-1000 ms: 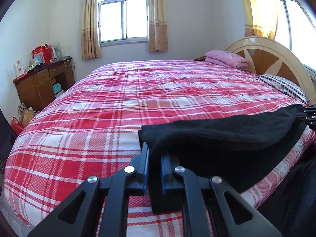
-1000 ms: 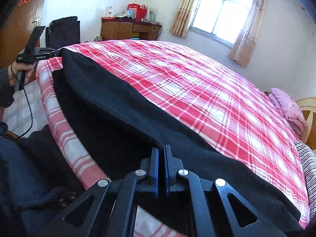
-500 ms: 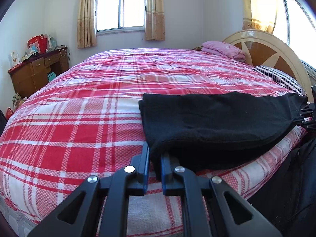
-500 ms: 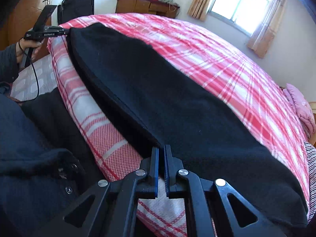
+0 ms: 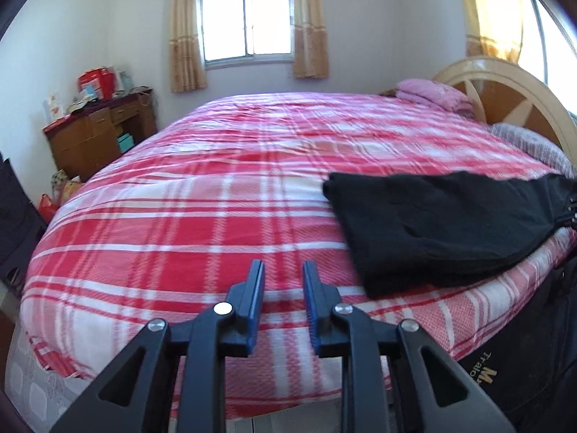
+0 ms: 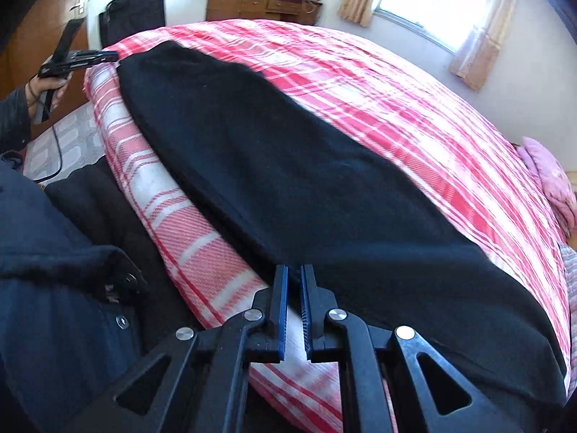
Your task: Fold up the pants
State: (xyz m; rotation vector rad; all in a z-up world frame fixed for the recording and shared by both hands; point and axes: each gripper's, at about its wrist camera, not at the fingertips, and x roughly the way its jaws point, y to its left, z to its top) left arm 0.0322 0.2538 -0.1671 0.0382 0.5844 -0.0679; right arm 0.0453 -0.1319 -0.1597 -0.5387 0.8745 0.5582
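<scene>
The black pants (image 5: 429,223) lie folded lengthwise along the near edge of the red plaid bed (image 5: 216,198). My left gripper (image 5: 283,270) is open and empty, off to the left of the pants' end. In the right wrist view the pants (image 6: 288,180) stretch from my right gripper (image 6: 294,274) to the far bed corner. The right gripper's jaws stand slightly apart at the pants' near edge and grip nothing. The left gripper also shows in the right wrist view (image 6: 108,57), just off the pants' far end.
A wooden headboard (image 5: 505,93), a striped pillow (image 5: 530,140) and folded pink bedding (image 5: 432,92) are at the bed's right end. A wooden desk (image 5: 97,130) stands by the left wall. The person's dark clothing (image 6: 65,306) is beside the bed edge.
Both grippers have let go of the pants, which now lie flat on the bed. The left gripper has opened and drawn away to the left. The right gripper's jaws have parted slightly.
</scene>
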